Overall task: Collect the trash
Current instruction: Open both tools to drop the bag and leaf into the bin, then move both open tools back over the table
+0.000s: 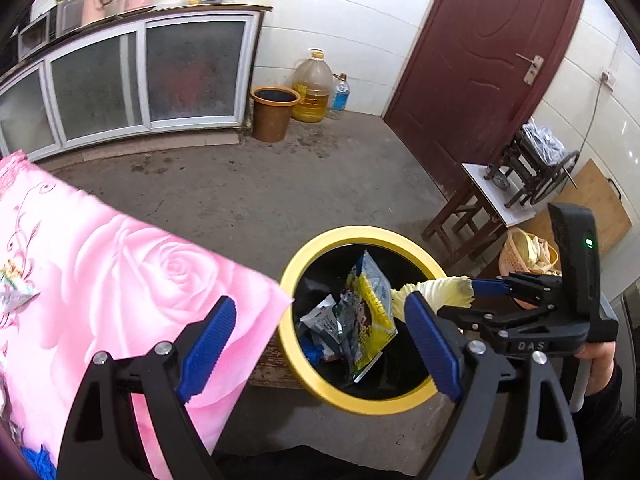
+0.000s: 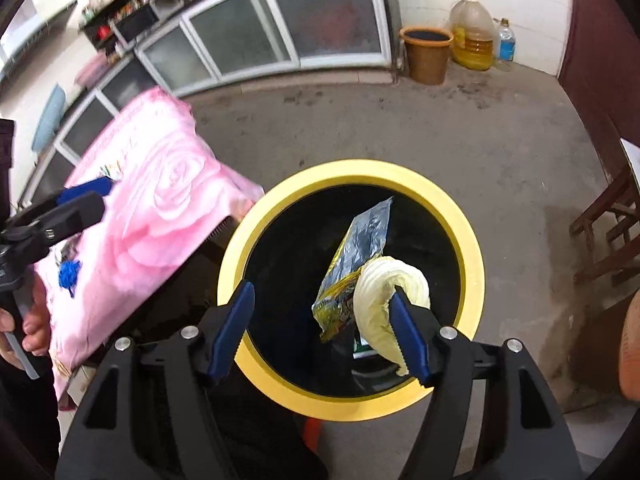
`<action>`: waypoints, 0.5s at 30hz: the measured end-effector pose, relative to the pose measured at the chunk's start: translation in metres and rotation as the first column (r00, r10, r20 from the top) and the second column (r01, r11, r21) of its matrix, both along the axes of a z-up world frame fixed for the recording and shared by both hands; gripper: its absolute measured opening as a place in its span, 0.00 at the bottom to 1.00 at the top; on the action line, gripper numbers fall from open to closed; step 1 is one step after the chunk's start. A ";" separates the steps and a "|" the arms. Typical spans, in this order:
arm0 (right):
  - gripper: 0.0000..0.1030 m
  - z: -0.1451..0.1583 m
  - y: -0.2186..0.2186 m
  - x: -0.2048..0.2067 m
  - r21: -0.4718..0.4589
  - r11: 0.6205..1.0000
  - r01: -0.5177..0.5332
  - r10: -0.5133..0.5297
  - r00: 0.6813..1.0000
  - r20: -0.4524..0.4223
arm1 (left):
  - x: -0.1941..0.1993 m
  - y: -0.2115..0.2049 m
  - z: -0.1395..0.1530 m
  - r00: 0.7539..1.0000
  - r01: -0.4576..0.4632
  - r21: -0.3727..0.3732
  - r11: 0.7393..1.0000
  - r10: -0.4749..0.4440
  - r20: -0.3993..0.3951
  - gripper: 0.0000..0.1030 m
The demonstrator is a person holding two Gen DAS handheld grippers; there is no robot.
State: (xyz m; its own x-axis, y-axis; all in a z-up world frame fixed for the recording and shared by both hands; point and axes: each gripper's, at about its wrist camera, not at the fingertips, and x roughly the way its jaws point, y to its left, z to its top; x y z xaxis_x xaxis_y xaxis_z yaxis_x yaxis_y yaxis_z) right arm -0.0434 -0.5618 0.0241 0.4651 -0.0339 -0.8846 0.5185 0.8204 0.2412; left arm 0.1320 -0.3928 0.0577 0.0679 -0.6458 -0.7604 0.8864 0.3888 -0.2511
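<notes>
A yellow-rimmed black trash bin (image 1: 362, 236) (image 2: 352, 172) stands on the floor beside the pink rose tablecloth (image 1: 120, 264) (image 2: 160, 208). Inside lie a yellow snack wrapper (image 1: 372, 300) (image 2: 360, 240) and other wrappers (image 1: 324, 320). My right gripper (image 2: 324, 324) is open above the bin; a pale yellow cabbage leaf (image 2: 384, 292) (image 1: 436, 292) rests against its right finger, over the bin. My left gripper (image 1: 320, 344) is open and empty between the table edge and the bin. A foil wrapper (image 1: 16, 292) and a blue scrap (image 2: 69, 273) lie on the cloth.
A brown bucket (image 1: 274, 112), an oil jug (image 1: 312, 88) and a water bottle (image 1: 340, 94) stand by the far wall. A wooden stool (image 1: 472, 216) with a hand-crank machine (image 1: 528, 168) and a basket (image 1: 524, 252) are to the right. A dark red door (image 1: 480, 52) is behind.
</notes>
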 end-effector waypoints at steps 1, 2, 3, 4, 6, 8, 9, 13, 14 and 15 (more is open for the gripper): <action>0.62 0.000 0.001 0.004 0.005 1.000 -0.010 0.010 1.000 -0.017 | 0.002 0.006 0.001 1.000 -0.006 -0.006 1.000 0.006 -0.002 0.80; 0.62 0.000 0.004 0.009 0.013 1.000 -0.020 0.020 0.999 -0.033 | 0.004 0.011 0.001 1.000 -0.014 -0.010 1.000 0.014 0.001 0.80; 0.62 0.000 0.006 0.013 0.019 0.999 -0.026 0.026 0.999 -0.045 | 0.007 0.018 0.003 1.000 -0.025 -0.017 1.000 0.026 0.006 0.80; 0.63 0.000 0.008 0.017 0.024 0.999 -0.032 0.034 0.998 -0.060 | 0.010 0.025 0.004 0.999 -0.033 -0.024 0.999 0.033 0.008 0.80; 0.65 -0.002 0.014 0.026 0.028 0.998 -0.053 0.056 0.993 -0.106 | 0.017 0.041 0.007 0.999 -0.051 -0.041 0.998 0.051 0.003 0.80; 0.66 -0.003 0.019 0.034 0.030 0.997 -0.068 0.072 0.986 -0.149 | 0.022 0.056 0.009 0.997 -0.077 -0.049 0.996 0.077 0.007 0.80; 0.66 -0.003 0.021 0.038 0.025 0.997 -0.074 0.077 0.982 -0.170 | 0.027 0.066 0.010 0.995 -0.098 -0.048 0.994 0.099 0.014 0.80; 0.69 -0.005 0.029 0.056 0.025 0.995 -0.100 0.103 0.961 -0.255 | 0.043 0.104 0.015 0.989 -0.147 -0.065 0.987 0.149 0.019 0.81; 0.71 -0.006 0.031 0.061 0.018 0.994 -0.107 0.108 0.954 -0.279 | 0.046 0.113 0.015 0.986 -0.161 -0.064 0.985 0.163 0.024 0.81; 0.72 -0.007 0.031 0.065 0.015 0.994 -0.107 0.107 0.946 -0.306 | 0.050 0.123 0.017 0.984 -0.175 -0.069 0.982 0.177 0.030 0.81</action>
